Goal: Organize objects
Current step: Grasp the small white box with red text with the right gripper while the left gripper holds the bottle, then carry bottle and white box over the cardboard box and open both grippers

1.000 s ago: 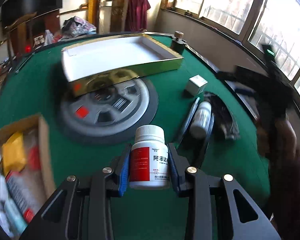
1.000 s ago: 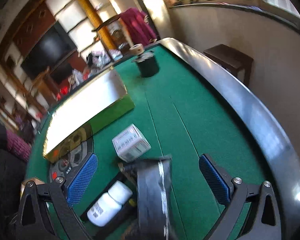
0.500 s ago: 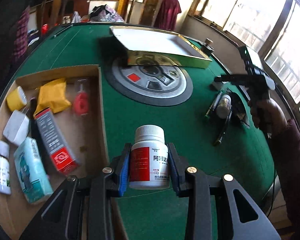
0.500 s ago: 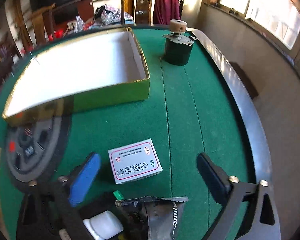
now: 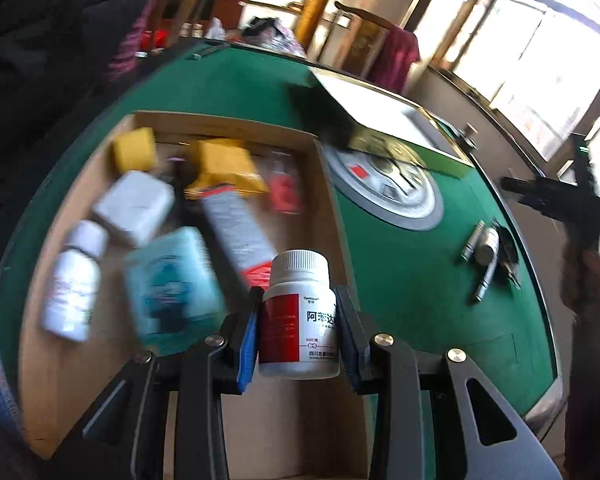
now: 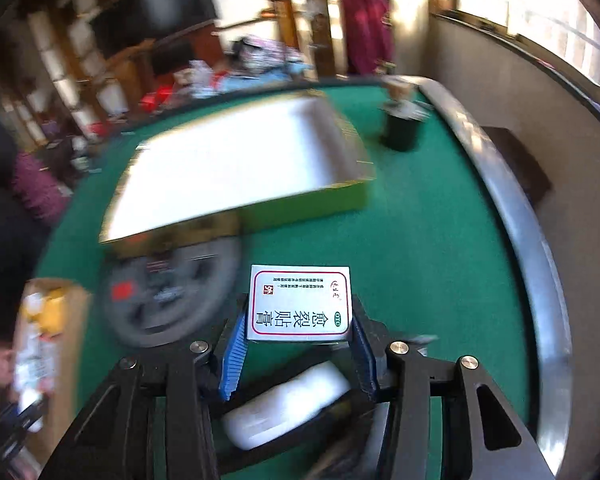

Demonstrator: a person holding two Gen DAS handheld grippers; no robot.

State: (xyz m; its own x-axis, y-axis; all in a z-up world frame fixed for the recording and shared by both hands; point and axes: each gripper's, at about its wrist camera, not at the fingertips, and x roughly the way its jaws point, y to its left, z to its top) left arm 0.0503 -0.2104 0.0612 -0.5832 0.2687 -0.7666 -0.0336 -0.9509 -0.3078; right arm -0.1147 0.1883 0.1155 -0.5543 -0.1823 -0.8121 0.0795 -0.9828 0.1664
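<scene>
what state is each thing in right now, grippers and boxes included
left gripper: shut on the pill bottle, held upright
right gripper: jaws have just been closing, pads now on the small white box
cardboard box: open, holding items
gold tray: open, nothing visible inside

Three white bottles, two open boxes, two grippers.

A green felt table with a silver rim stretched ahead of the fingers. Far beyond them, a maroon cloth hung over a wooden chair. A dark screen sat up to the left, bright windows to the right.
</scene>
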